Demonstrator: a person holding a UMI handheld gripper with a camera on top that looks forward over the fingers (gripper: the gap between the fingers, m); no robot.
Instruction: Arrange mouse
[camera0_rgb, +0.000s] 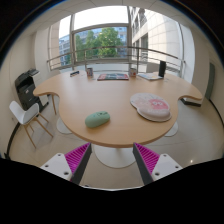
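A pale green mouse (97, 119) lies on the round wooden table (120, 100), near its front edge and left of centre. A round pink and white mouse pad (152, 106) lies to its right on the same table. My gripper (112, 160) is open and empty, held back from the table and below its edge. Its fingers (76, 158) with magenta pads stand wide apart, and the mouse is well beyond them, slightly left of the midline.
A white chair (28, 112) stands at the table's left side. Small objects, a cup (89, 71) and a dark box (163, 68), sit along the far edge before the window. A dark book (192, 100) lies at the right edge. The white table base (113, 152) is ahead of the fingers.
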